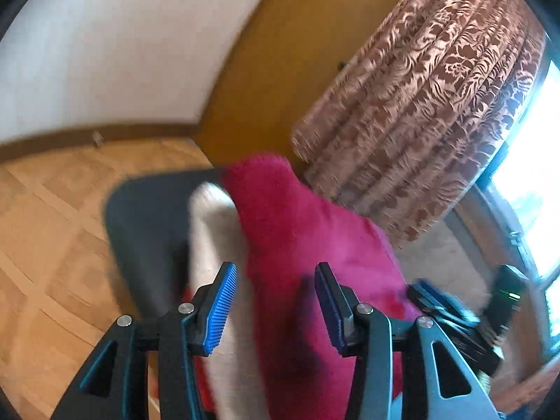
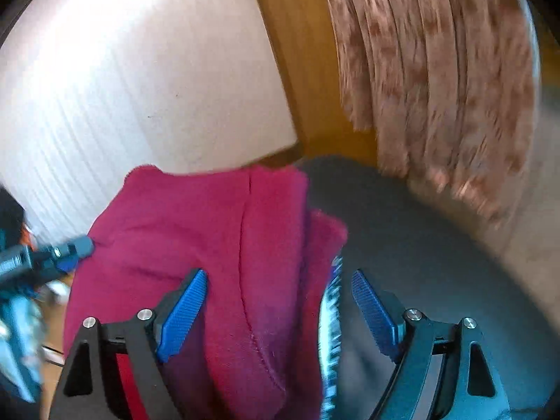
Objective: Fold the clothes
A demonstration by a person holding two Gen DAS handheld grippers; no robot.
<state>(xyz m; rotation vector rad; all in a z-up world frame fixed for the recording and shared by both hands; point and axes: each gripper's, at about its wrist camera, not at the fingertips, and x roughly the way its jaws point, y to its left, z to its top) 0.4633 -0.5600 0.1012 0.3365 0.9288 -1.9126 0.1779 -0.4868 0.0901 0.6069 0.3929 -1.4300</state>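
Surface: I see a dark grey table (image 1: 140,217), rounded corner, standing on parquet floor (image 1: 52,227).
On it: magenta fleece garment (image 1: 297,231); a white cloth (image 1: 213,231) beside it; a patterned blue-white fabric edge (image 2: 332,315), blurred.

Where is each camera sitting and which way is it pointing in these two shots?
Left wrist: sits on the left gripper, looking along its open blue-padded fingers at the magenta fleece garment, a white cloth, the dark table, parquet and the patterned curtain; the right gripper shows at right.
Right wrist: sits on the right gripper, open, facing the same garment and table; the left gripper touches the garment's left edge.
Shared: garment, table, curtain, wall.
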